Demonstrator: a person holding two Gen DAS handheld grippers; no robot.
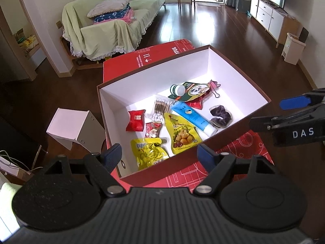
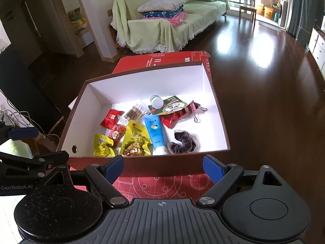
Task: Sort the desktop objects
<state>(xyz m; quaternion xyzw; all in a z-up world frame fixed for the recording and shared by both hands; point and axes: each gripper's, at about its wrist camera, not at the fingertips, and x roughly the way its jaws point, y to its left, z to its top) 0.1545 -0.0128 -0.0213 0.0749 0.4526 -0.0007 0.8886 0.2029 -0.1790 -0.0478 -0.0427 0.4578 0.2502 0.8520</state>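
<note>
Snacks, a blue tube [image 1: 193, 117], cotton swabs [image 1: 159, 109] and a binder clip [image 1: 215, 89] already lie in the white-lined box [image 1: 113, 109]; sorting looks nearly done, judging by the bare red mat [image 1: 239, 148]. The left gripper [image 1: 160, 154] gapes wide, holding nothing. Only this view shows a white stool [image 1: 75, 128].

In the right wrist view, the right gripper [image 2: 163, 167] is likewise spread and empty before the box; a dark scrunchie [image 2: 182, 142] lies nearest.
</note>
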